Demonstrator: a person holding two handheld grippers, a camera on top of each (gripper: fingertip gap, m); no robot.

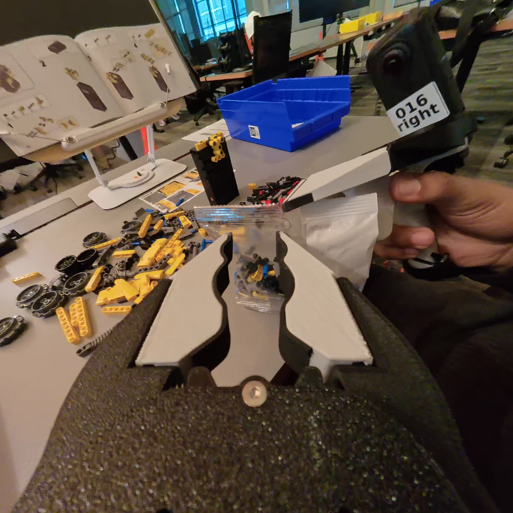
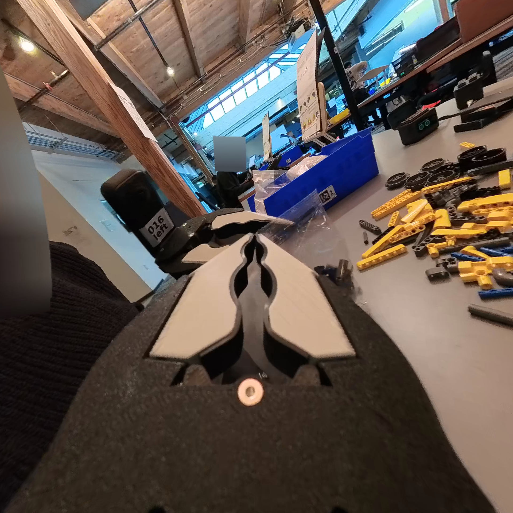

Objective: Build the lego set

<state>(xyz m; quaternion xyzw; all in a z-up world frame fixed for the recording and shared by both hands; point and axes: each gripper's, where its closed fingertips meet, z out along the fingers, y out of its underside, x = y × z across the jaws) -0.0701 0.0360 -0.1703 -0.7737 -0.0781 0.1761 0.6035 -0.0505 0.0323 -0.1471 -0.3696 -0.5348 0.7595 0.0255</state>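
Clear plastic bag [image 1: 251, 236] w/ small black, yellow and blue parts inside is hanging upright above the grey table [image 1: 319, 155]; the right gripper [image 1: 288, 205] is pinching its top sealed strip at the right corner, its jaws closing together on the plastic. In the right wrist view the right gripper [image 2: 254, 236] is showing its grey fingers [image 2: 211, 299] nearly touching at the tips, the bag [image 2: 305, 224] crumpling just beyond them. A hand [image 1: 455, 222] is gripping the handle of that tool. The left gripper [image 1: 253, 240] is standing w/ jaws wide, one finger on each side of the bag's middle; whether the pads are touching the plastic I cannot tell. Left of the left gripper, a pile of yellow beams [image 1: 155, 258] mixed w/ black and blue pins is lying on the table, and black wheels [image 1: 75, 263] are sitting farther left. Beyond the bag, a black block with yellow pieces on top [image 1: 215, 169] is standing upright, near a heap of small black and red pins [image 1: 273, 187]. Farther back, a blue bin [image 1: 286, 111] is resting on the table, and an open instruction booklet [image 1: 83, 83] is leaning on a white stand [image 1: 133, 183] to the far left.
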